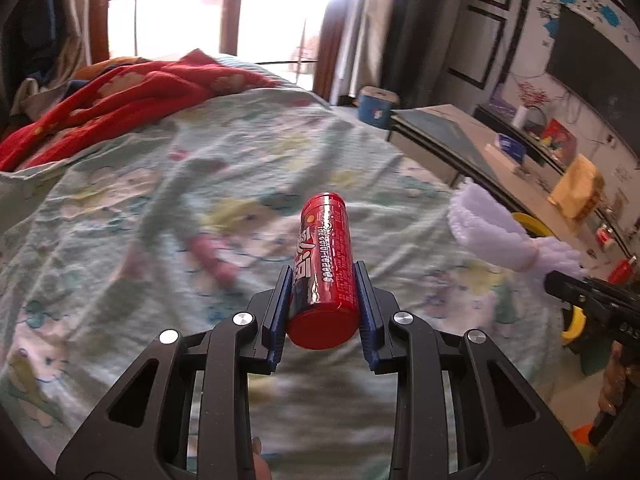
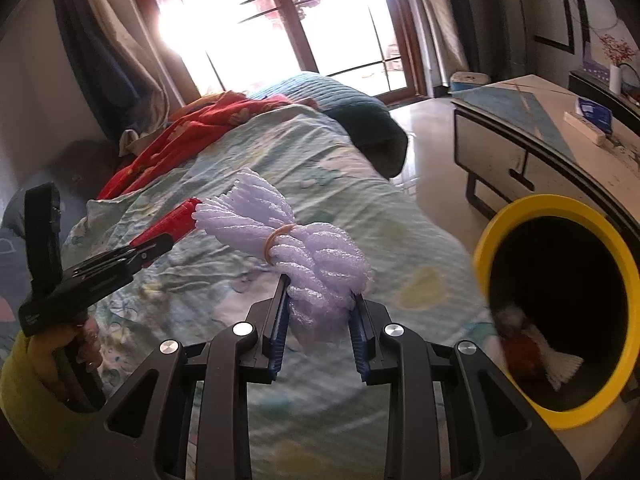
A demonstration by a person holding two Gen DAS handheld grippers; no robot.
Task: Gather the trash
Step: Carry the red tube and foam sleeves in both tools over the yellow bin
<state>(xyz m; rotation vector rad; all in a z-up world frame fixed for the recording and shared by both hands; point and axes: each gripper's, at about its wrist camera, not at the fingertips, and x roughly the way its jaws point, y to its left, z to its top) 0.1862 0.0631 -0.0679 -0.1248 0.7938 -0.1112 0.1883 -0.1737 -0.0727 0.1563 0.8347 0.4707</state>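
Note:
My left gripper (image 1: 323,280) is shut on a red cylindrical can (image 1: 325,268) that points away from me, above the bed. In the right wrist view the same can (image 2: 172,222) shows at the left, clamped in the left gripper (image 2: 158,246). My right gripper (image 2: 319,292) is shut on a bundle of white foam netting (image 2: 288,240) tied with a rubber band. That foam bundle (image 1: 492,228) also appears at the right of the left wrist view. A black bin with a yellow rim (image 2: 504,222) stands to the right of the bed, with some trash inside.
The bed carries a pale floral sheet (image 1: 160,200) and a red blanket (image 1: 112,100) at its far end. A low white cabinet (image 2: 520,128) stands right of the bed, beyond the bin. A bright window (image 2: 280,20) fills the far wall. A person's hand (image 2: 80,344) grips the left tool.

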